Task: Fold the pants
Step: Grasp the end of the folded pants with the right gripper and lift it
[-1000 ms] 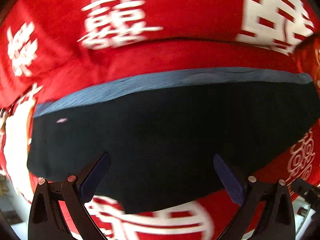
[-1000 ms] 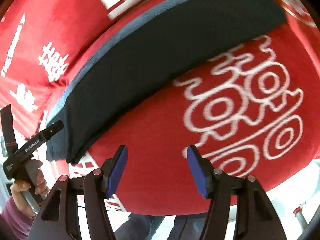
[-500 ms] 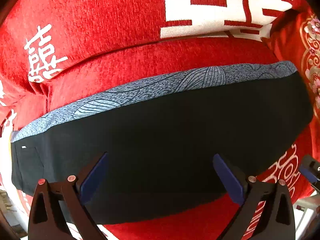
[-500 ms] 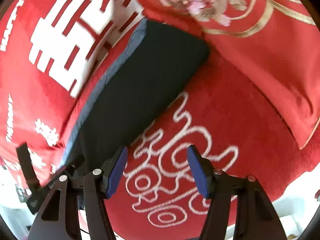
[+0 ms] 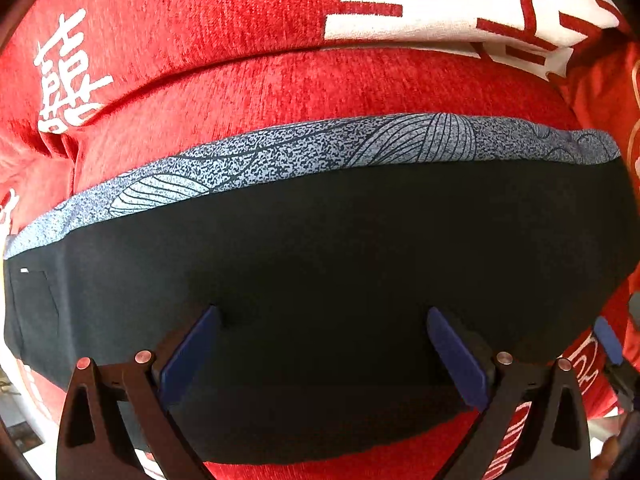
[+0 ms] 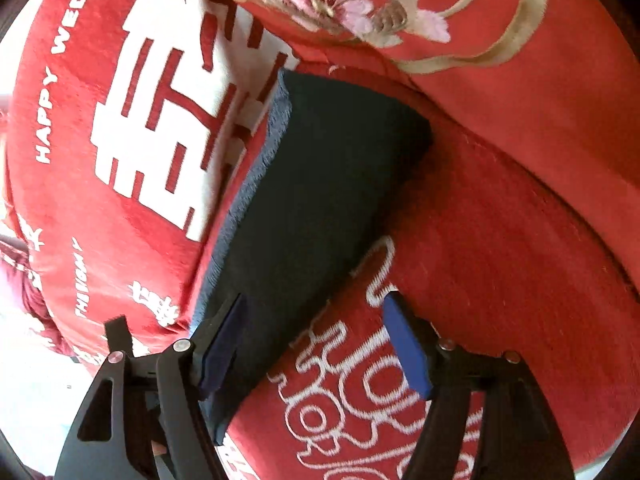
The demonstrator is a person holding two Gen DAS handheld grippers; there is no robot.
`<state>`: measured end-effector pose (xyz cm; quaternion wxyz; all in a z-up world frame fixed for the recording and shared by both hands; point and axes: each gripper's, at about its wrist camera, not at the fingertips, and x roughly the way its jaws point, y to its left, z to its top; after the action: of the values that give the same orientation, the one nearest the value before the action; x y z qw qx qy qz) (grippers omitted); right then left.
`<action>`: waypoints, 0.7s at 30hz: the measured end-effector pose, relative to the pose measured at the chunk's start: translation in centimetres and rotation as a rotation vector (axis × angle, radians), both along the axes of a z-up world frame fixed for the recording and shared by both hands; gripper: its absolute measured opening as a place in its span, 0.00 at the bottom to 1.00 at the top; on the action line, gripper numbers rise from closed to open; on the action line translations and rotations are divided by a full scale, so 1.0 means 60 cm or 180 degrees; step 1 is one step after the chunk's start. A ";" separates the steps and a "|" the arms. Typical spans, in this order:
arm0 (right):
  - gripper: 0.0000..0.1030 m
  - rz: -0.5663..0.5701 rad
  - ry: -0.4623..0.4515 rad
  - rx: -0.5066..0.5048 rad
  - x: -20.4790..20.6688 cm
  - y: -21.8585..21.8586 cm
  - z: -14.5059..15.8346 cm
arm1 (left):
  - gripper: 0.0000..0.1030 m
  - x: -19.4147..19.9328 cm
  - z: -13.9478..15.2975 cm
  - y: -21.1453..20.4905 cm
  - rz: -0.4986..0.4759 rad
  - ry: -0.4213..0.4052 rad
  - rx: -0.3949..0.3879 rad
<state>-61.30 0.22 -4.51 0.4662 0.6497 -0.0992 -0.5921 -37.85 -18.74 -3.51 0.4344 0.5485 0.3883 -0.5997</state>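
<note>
The pants [image 5: 320, 264] run past the left edge of the left wrist view, so that end is cut off. Their near edge is hidden behind the left gripper [image 5: 320, 356], whose arms leave the frame at the bottom. In the right wrist view the pants' near end lies behind the right gripper [image 6: 316, 348], and whether its left finger [image 6: 224, 344] touches the cloth cannot be told. The pillow [image 6: 400, 12] is cropped at the top, its embroidery blurred.
</note>
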 end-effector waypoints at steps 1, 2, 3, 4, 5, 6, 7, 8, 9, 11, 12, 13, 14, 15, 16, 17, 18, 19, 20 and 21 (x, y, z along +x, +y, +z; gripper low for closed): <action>0.72 -0.0025 -0.0001 -0.0051 -0.003 -0.003 -0.002 | 1.00 -0.001 0.000 0.002 -0.0004 -0.0006 -0.0010; 0.72 -0.0044 0.0003 -0.0096 -0.007 -0.005 -0.002 | 1.00 0.000 0.000 0.002 -0.0005 -0.0007 -0.0013; 0.72 -0.0061 0.0016 -0.0131 -0.009 -0.010 -0.003 | 1.00 0.001 0.000 0.004 -0.0002 -0.0008 -0.0015; 0.72 -0.0085 0.0045 -0.0169 -0.011 -0.017 -0.004 | 1.00 0.000 0.000 0.005 0.0000 -0.0007 -0.0017; 0.72 -0.0097 0.0057 -0.0196 -0.013 -0.020 -0.005 | 1.00 0.000 0.000 0.006 0.0000 -0.0006 -0.0020; 0.72 -0.0111 0.0071 -0.0224 -0.013 -0.027 -0.007 | 1.00 -0.001 -0.002 0.005 -0.0003 -0.0006 -0.0024; 0.74 -0.0119 0.0083 -0.0243 -0.012 -0.033 -0.008 | 1.00 -0.002 -0.004 0.004 -0.0008 -0.0003 -0.0027; 0.74 -0.0128 0.0098 -0.0265 -0.011 -0.038 -0.008 | 1.00 -0.002 -0.003 0.005 -0.0009 0.0001 -0.0031; 0.74 -0.0129 0.0108 -0.0282 -0.011 -0.045 -0.008 | 1.00 -0.002 -0.005 0.005 -0.0013 0.0006 -0.0034; 0.74 -0.0139 0.0086 -0.0297 -0.012 -0.057 -0.011 | 1.00 -0.001 -0.006 0.004 -0.0015 0.0016 -0.0040; 0.74 -0.0160 0.0049 -0.0285 -0.013 -0.063 -0.013 | 1.00 -0.002 -0.004 0.009 -0.0013 0.0018 -0.0043; 0.74 -0.0187 0.0002 -0.0268 -0.014 -0.068 -0.014 | 1.00 -0.002 -0.004 0.009 -0.0013 0.0019 -0.0044; 0.68 -0.0214 -0.0054 -0.0247 -0.017 -0.071 -0.016 | 1.00 -0.001 -0.004 0.009 -0.0011 0.0018 -0.0042; 0.61 -0.0220 -0.0099 -0.0199 -0.019 -0.073 -0.018 | 1.00 -0.001 -0.005 0.009 -0.0009 0.0020 -0.0039; 0.41 -0.0222 -0.0142 -0.0110 -0.022 -0.075 -0.023 | 1.00 -0.001 -0.008 0.006 -0.0006 0.0026 -0.0027; 0.20 -0.0230 -0.0206 -0.0064 -0.026 -0.073 -0.029 | 1.00 0.000 -0.010 0.004 -0.0003 0.0031 -0.0013; 0.18 -0.0236 -0.0286 -0.0070 -0.029 -0.070 -0.035 | 1.00 0.000 -0.011 0.003 -0.0003 0.0035 0.0008; 0.15 -0.0256 -0.0377 -0.0141 -0.031 -0.065 -0.038 | 1.00 0.002 -0.010 0.003 -0.0005 0.0037 0.0020; 0.14 -0.0257 -0.0408 -0.0183 -0.031 -0.061 -0.037 | 1.00 0.001 -0.012 0.002 -0.0012 0.0041 0.0035; 0.14 -0.0247 -0.0416 -0.0233 -0.029 -0.060 -0.033 | 1.00 0.002 -0.014 0.000 -0.0021 0.0053 0.0048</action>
<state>-63.06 -3.36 -6.47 0.4589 0.6652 -0.1761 -0.5620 -37.74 -18.73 -4.32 0.4250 0.5480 0.3946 -0.6028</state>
